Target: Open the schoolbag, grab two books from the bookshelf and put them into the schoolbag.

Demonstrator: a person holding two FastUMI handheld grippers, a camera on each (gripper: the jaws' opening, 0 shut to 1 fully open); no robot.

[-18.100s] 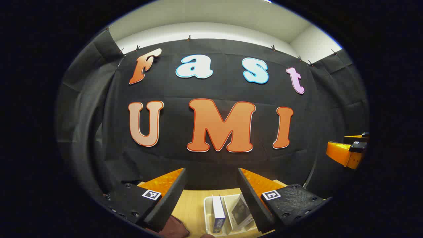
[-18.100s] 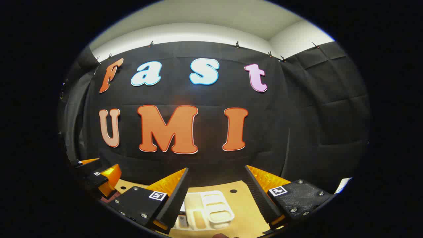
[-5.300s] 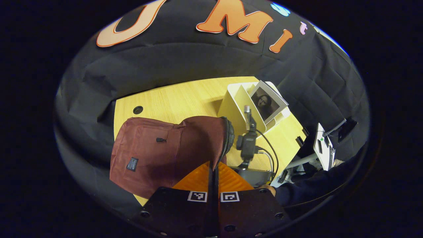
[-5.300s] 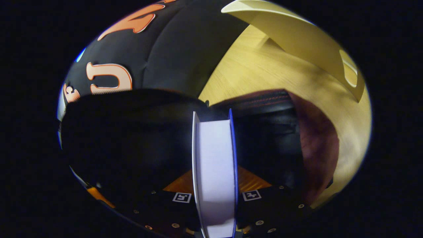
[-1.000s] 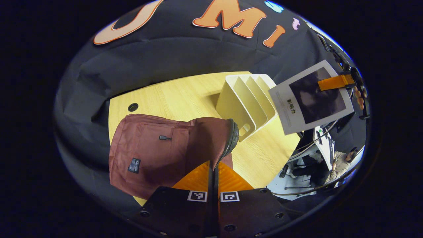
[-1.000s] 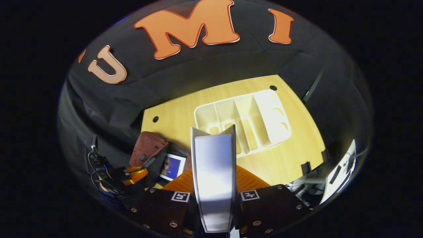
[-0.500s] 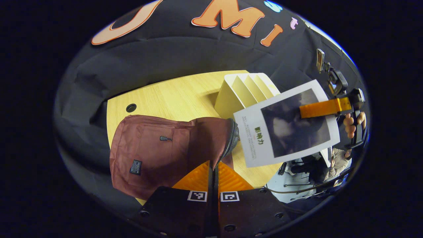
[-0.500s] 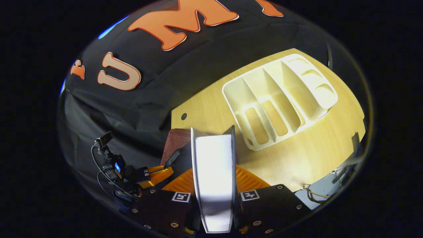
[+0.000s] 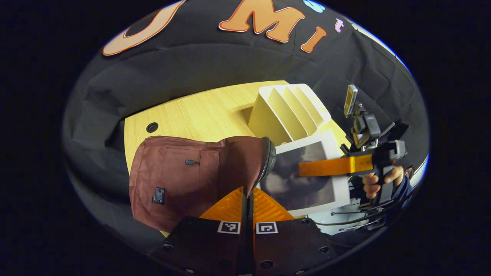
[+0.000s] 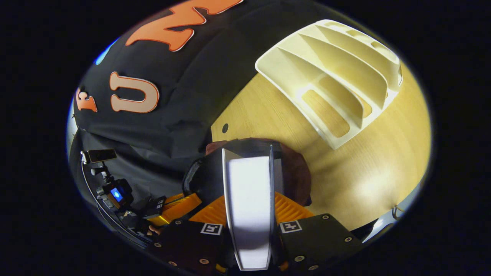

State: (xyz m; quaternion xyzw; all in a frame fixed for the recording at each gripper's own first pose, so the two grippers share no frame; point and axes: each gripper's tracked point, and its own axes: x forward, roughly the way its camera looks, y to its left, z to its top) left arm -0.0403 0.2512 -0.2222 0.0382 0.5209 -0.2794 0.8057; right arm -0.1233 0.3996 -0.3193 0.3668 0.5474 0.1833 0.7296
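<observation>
The maroon schoolbag [image 9: 184,172] lies on the wooden table [image 9: 199,115]. My left gripper [image 9: 248,190] is shut on the bag's zipped rim and holds the mouth up. My right gripper [image 10: 249,197] is shut on a white-covered book [image 10: 249,191], seen edge-on. The book's front end sits at the bag's dark open mouth [image 10: 209,168]. In the left gripper view the book [image 9: 307,180] shows its dark picture cover, tucked behind the zip rim, with the right gripper's orange fingers [image 9: 333,167] across it. The cream bookshelf [image 9: 287,109] holds no books.
The bookshelf [image 10: 337,73] stands just beyond the bag on the table [image 10: 364,161]. A hand [image 9: 378,182] holds the right gripper at the table's right edge. A small camera rig [image 10: 113,193] sits behind the left gripper's fingers [image 10: 174,203]. Black cloth walls surround the table.
The right gripper has carried the book down and leftward from beside the bookshelf to the bag's mouth. The left gripper keeps its hold on the bag's rim, hardly moving.
</observation>
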